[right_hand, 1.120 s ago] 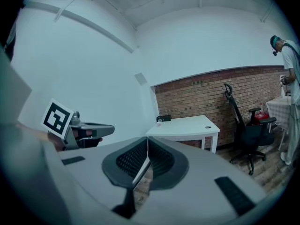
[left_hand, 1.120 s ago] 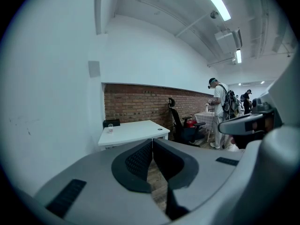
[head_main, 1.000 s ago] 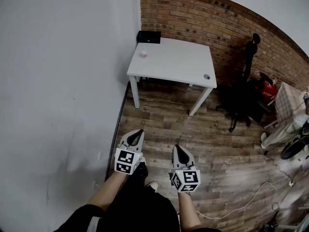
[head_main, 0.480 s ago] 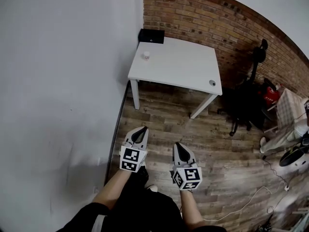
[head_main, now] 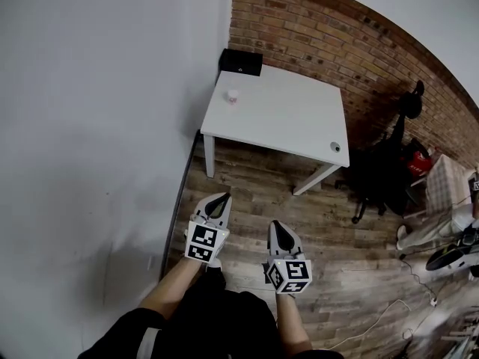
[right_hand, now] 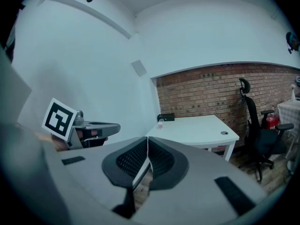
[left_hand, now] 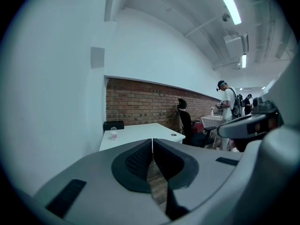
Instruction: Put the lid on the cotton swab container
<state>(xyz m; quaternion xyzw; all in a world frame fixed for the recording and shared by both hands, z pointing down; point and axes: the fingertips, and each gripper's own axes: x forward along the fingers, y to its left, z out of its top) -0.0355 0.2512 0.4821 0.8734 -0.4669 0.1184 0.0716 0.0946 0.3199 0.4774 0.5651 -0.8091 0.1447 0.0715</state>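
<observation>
A small clear cotton swab container stands near the far left corner of a white table. A small round grey lid lies near the table's right front corner. Both grippers are held over the wooden floor, well short of the table. My left gripper is shut with nothing in it, and my right gripper is shut and empty too. In the left gripper view the container and lid show beyond the shut gripper. The right gripper view shows the container and lid past its shut gripper.
A black box sits at the table's back left corner against the brick wall. A white wall runs along the left. A black office chair stands right of the table. A person stands far off.
The table has come nearer and shifted right and lower in the head view as the person walks toward it. Both grippers stay shut, side by side.
</observation>
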